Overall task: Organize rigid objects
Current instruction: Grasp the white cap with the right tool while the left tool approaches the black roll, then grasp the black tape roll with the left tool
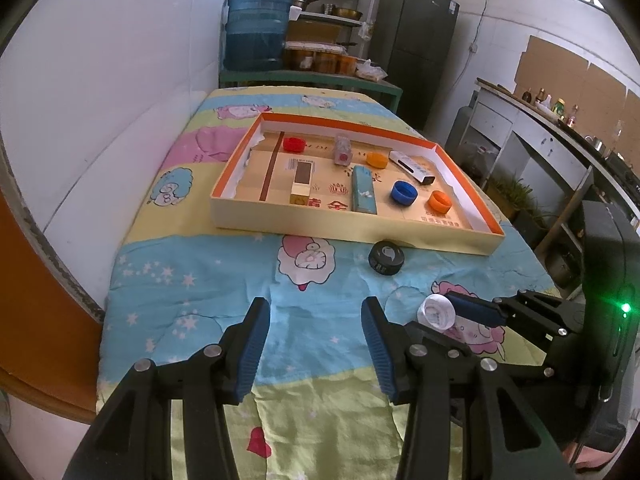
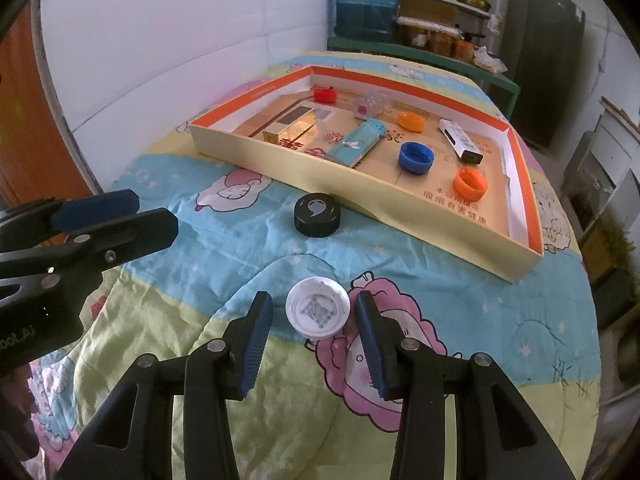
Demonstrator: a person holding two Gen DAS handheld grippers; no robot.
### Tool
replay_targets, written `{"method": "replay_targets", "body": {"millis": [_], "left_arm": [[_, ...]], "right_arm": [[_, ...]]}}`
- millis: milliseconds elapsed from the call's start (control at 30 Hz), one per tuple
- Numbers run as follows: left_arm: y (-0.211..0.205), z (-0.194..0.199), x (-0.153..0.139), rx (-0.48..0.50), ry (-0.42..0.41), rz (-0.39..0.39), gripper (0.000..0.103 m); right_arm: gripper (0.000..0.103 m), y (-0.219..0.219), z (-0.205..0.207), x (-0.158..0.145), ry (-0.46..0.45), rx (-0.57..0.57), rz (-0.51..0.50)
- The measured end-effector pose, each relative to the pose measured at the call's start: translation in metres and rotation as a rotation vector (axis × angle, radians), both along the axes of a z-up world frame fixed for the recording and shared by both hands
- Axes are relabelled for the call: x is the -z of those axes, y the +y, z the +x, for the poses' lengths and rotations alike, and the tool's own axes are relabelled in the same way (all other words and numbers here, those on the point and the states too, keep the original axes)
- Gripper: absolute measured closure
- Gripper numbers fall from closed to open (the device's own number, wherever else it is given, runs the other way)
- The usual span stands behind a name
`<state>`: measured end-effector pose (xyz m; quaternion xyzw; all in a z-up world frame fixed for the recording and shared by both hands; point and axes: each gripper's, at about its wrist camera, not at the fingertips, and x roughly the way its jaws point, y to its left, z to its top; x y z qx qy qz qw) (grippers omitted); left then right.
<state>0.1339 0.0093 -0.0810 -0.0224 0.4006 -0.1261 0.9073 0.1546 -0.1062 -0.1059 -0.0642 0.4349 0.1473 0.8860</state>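
Right wrist view showed the right gripper (image 2: 314, 320) spread apart around the white cap (image 2: 318, 307), unclamped; the tray (image 2: 360, 200) lay toward 1 o'clock. Squeezing squarely across the rim would grip best. The left gripper (image 1: 316, 344) hung spread, empty.

Blue water jug (image 1: 256, 28), dark fridge (image 1: 416, 44), cluttered shelves (image 1: 328, 8), cartoon-print quilt (image 1: 224, 280)

White cap (image 2: 317, 307) sits between right hand-held gripper (image 2: 313, 312) fingers.
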Motion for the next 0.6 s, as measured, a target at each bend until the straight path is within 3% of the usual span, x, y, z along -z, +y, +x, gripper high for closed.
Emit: {"method": "replay_targets", "body": {"millis": [233, 367, 600], "left_arm": [[-0.003, 0.003, 0.002, 0.008, 0.004, 0.004, 0.055], [-0.005, 0.002, 0.002, 0.011, 0.005, 0.005, 0.055], [-0.019, 0.007, 0.005, 0.062, 0.019, 0.013, 0.055]], "right_arm": [[0.060, 0.000, -0.003, 0.000, -0.009, 0.001, 0.002], [0.073, -0.002, -0.004, -0.001, -0.011, 0.008, 0.002], [0.073, -0.014, -0.008, -0.005, -0.012, 0.035, 0.027]]}}
